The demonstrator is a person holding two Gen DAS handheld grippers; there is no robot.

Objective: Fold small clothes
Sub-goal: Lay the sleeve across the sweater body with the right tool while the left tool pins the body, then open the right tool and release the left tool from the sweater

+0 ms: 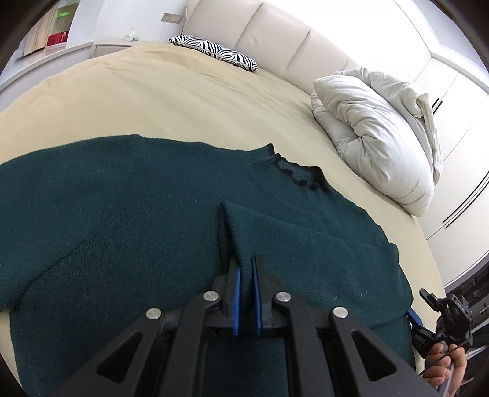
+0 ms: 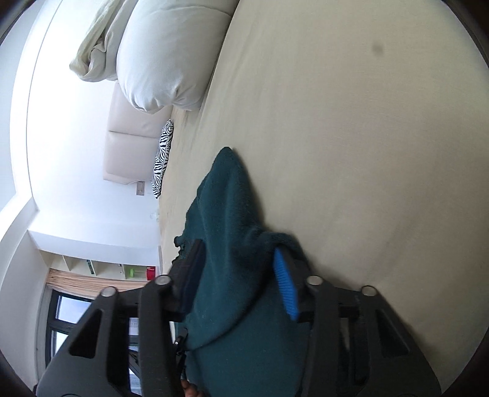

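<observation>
A dark green knit sweater [image 1: 122, 213] lies spread on the beige bed [image 1: 152, 100], its neck [image 1: 293, 174] toward the white duvet. My left gripper [image 1: 246, 262] is shut on a raised fold of the sweater [image 1: 238, 232] near its middle. My right gripper [image 2: 241, 256] has its jaws wide apart with sweater cloth [image 2: 226, 213] bunched between and draped over them; its blue pad [image 2: 285, 287] shows. The right gripper also shows in the left wrist view [image 1: 440, 311] at the sweater's right edge, held by a hand.
A bunched white duvet [image 1: 376, 134] lies at the bed's right side. A zebra-print pillow [image 1: 214, 50] rests by the padded headboard [image 1: 275, 33]. Shelves [image 1: 55, 27] stand at far left. Bare sheet [image 2: 351, 122] stretches beyond the sweater.
</observation>
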